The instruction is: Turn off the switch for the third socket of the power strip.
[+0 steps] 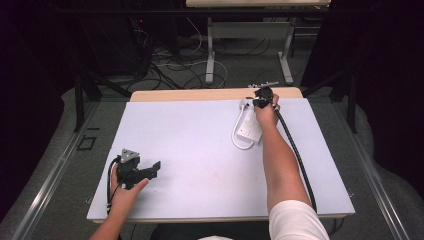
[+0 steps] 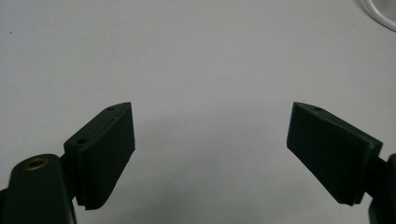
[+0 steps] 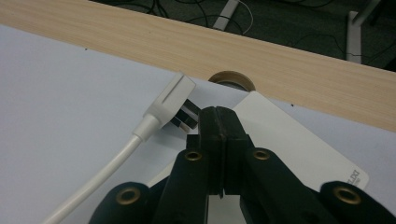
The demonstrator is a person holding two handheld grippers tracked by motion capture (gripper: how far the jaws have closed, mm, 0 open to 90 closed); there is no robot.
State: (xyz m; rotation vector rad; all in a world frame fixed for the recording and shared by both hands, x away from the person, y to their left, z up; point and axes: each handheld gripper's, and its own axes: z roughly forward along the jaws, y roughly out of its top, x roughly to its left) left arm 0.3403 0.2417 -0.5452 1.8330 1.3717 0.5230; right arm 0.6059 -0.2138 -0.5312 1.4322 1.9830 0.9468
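A white power strip (image 1: 250,129) lies at the far right of the white table top (image 1: 200,145), its white cable (image 1: 234,140) looped beside it. My right gripper (image 1: 260,98) sits over the strip's far end. In the right gripper view this gripper (image 3: 218,114) has its jaws pressed together, with nothing seen between them. Their tips are just right of the metal prongs of the white plug (image 3: 170,95), above the strip (image 3: 299,149). My left gripper (image 1: 154,170) rests at the near left. Its jaws (image 2: 210,135) stand wide apart over bare table.
A wooden strip (image 1: 200,94) runs along the table's far edge, with a round cable hole (image 3: 232,80) just beyond the plug. Past the edge are floor cables and another desk's legs (image 1: 210,55). A black cable (image 1: 297,155) trails along the right forearm.
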